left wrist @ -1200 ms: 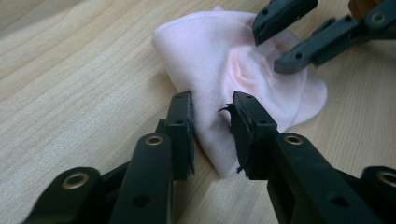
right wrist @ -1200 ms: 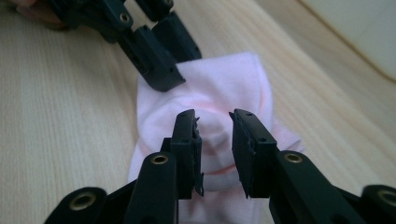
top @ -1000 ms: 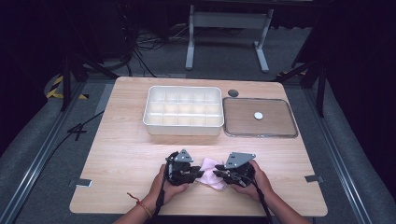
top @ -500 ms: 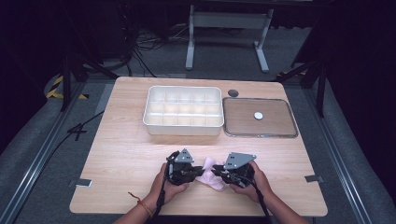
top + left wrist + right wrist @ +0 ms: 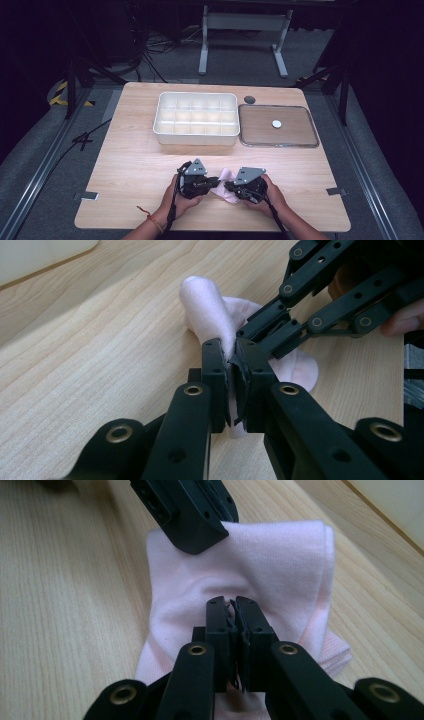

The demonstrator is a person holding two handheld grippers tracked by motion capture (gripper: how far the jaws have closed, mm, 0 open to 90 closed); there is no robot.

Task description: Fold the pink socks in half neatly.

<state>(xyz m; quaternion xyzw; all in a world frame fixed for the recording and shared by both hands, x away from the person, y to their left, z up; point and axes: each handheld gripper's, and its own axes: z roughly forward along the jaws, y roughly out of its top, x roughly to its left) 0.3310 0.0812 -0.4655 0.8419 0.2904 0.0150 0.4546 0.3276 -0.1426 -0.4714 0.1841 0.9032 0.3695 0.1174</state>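
From my remote seat I see a light wooden table (image 5: 130,165) on dark grey carpet (image 5: 65,150). Beyond the gripper positions, at the table's far side, sit a white compartment tray (image 5: 196,131) and, right of it, a shallow metal-rimmed tray (image 5: 278,144). Farther back stands a grey metal frame (image 5: 242,22) with cables (image 5: 150,47) left of it. Yellow-black tape (image 5: 62,96) marks the floor far left. Surroundings are dark; light falls on the table.

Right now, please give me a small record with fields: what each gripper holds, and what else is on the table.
held thing: pink cloth, near front edge of table
left gripper: shut on the cloth
right gripper: shut on the cloth
behind: white divided box, with a flat tray on its right
on tray: small white disc
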